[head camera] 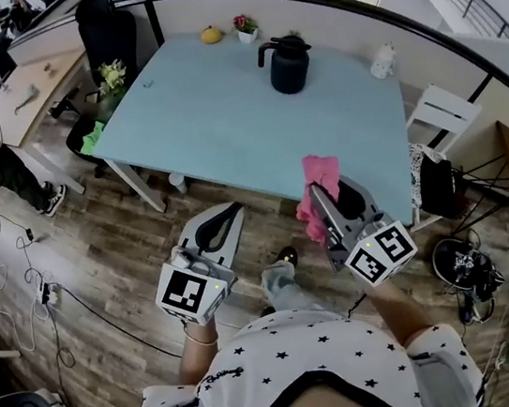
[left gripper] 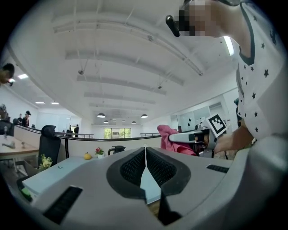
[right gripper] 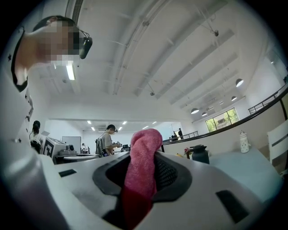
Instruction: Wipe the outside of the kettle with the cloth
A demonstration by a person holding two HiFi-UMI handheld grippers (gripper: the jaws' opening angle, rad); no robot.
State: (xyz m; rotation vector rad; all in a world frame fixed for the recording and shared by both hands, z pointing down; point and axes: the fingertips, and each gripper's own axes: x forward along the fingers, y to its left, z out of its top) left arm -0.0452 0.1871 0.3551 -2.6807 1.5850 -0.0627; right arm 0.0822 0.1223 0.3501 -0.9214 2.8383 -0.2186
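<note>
In the head view, the one kettle point(head camera: 289, 65) stands upright near the far edge of the table point(head camera: 215, 128). It is well apart from the two grippers, which are both held off the near edge, over the floor. The right gripper point(head camera: 335, 203) carries the single pink cloth point(head camera: 319, 179), bunched at its tips, probably so that a thick wad is ready to rub the kettle's side. The left gripper point(head camera: 219, 230) carries nothing and is likely kept free to steady the kettle.

In the left gripper view, its jaws are pressed together with nothing between them. The kettle shows small beyond them.

In the right gripper view, the jaws are clamped on the cloth, which stands up between them as a roll. The kettle sits beyond, to the right. Judging by that gap, wiping has not begun.
</note>
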